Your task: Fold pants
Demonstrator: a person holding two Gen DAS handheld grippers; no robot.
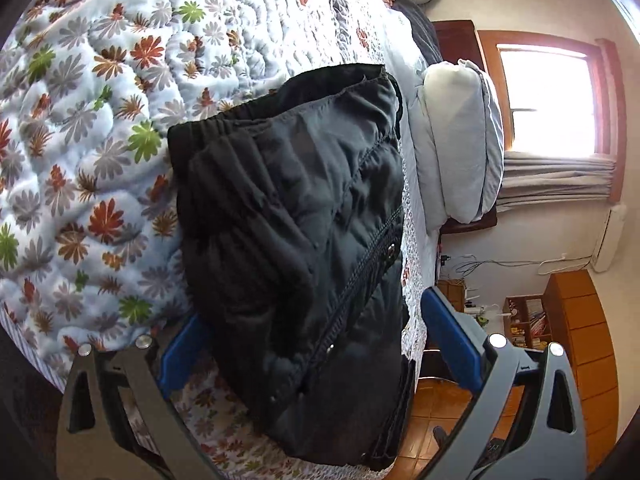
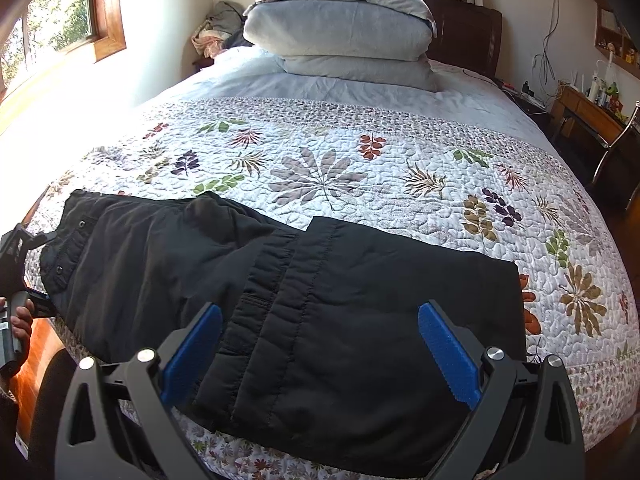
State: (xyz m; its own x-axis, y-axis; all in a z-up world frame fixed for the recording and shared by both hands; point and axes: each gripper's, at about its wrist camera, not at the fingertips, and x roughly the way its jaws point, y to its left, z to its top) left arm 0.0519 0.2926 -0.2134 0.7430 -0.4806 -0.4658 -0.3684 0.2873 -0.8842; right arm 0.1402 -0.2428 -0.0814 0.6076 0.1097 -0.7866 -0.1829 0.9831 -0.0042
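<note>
- Viewing black pants (image 1: pixel 292 240) lying folded on floral quilt (image 1: pixel 100 120), near bed edge.
- Holding left gripper (image 1: pixel 316 344) wide open, blue pads (image 1: pixel 452 340) straddling the pants' near end.
- Noting stacked pillows (image 1: pixel 460 140) beyond.

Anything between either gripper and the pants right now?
Nothing visible. The black pants lie partly folded on the quilt. The right gripper is open, jaws straddling the near edge; the left gripper is open at the other end, fabric between its jaws. The stacked pillows sit far off at the headboard.
</note>
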